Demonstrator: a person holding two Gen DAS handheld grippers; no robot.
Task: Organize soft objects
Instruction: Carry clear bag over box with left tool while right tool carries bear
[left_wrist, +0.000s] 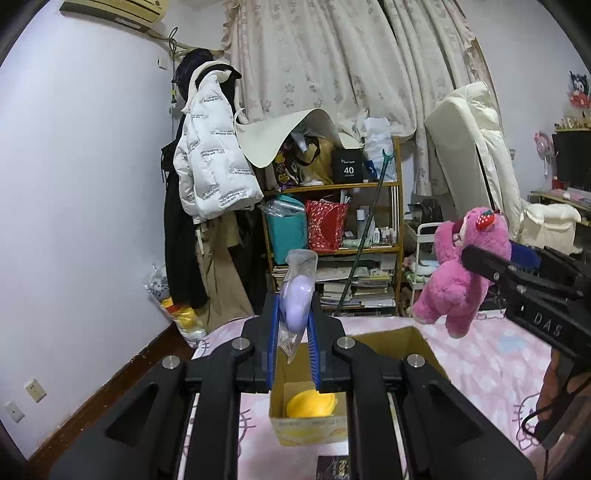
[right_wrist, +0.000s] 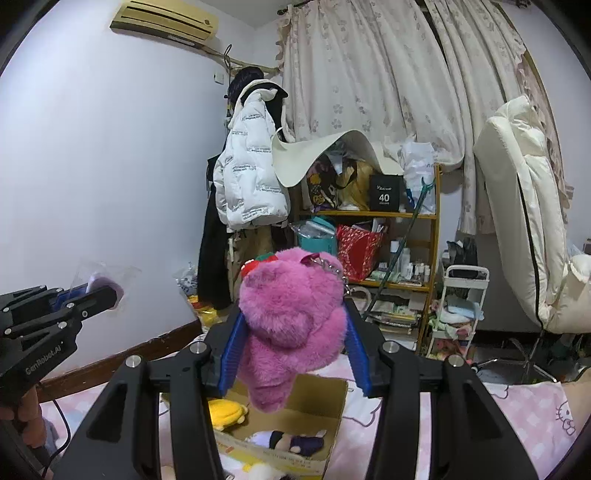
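Left claw: matte black moulded body, two forked linkage arms, round silver pivot screws at the joints. Blue ribbed pads are fitted on the inner finger faces. White lettering "GenRobot.AI" is printed on its side, seen in the right wrist view.

Right claw: same black construction, blue pads, silver screws. "DAS" is embossed on its housing. A black cable is attached below each handle.
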